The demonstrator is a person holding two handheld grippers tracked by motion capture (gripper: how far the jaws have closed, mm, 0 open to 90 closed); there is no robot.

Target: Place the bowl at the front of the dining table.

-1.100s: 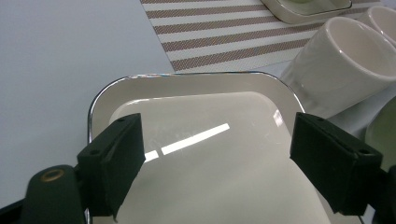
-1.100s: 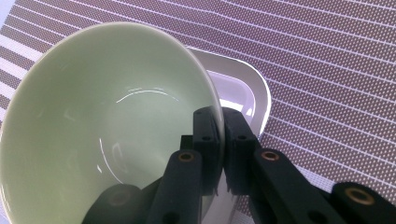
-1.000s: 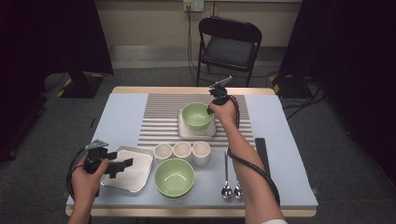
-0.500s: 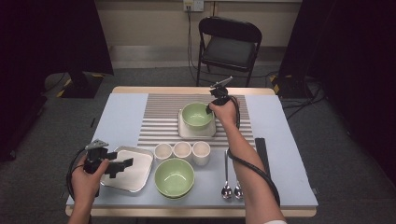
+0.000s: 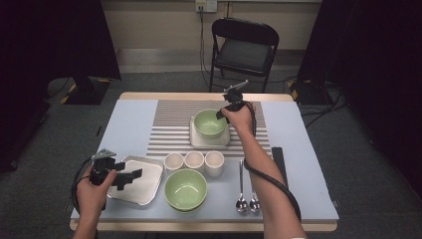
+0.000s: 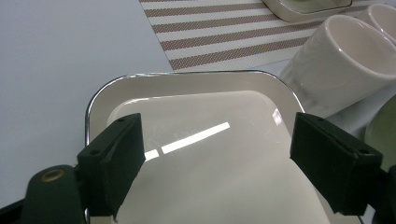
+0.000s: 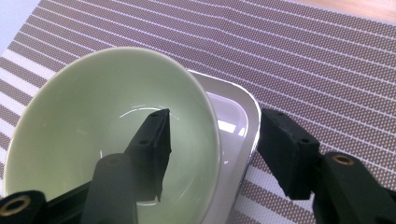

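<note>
A pale green bowl [image 5: 209,123] [image 7: 107,135] sits on a square white plate [image 5: 210,144] [image 7: 238,107] on the striped mat [image 5: 169,124]. My right gripper [image 5: 221,114] [image 7: 217,123] straddles the bowl's right rim, one jaw inside and one outside. Its jaws have just been opening, and the pads stand off the rim. My left gripper [image 5: 130,176] [image 6: 217,128] hovers open over a second square plate [image 5: 145,188] [image 6: 210,158] at the front left, with nothing between its fingers.
A second green bowl [image 5: 185,189] sits at the front centre. Behind it stand three white cups [image 5: 194,160] [image 6: 336,60] in a row. Two spoons [image 5: 247,199] lie to the right, with a black strip [image 5: 277,159] beyond them. A folding chair [image 5: 244,47] stands behind the table.
</note>
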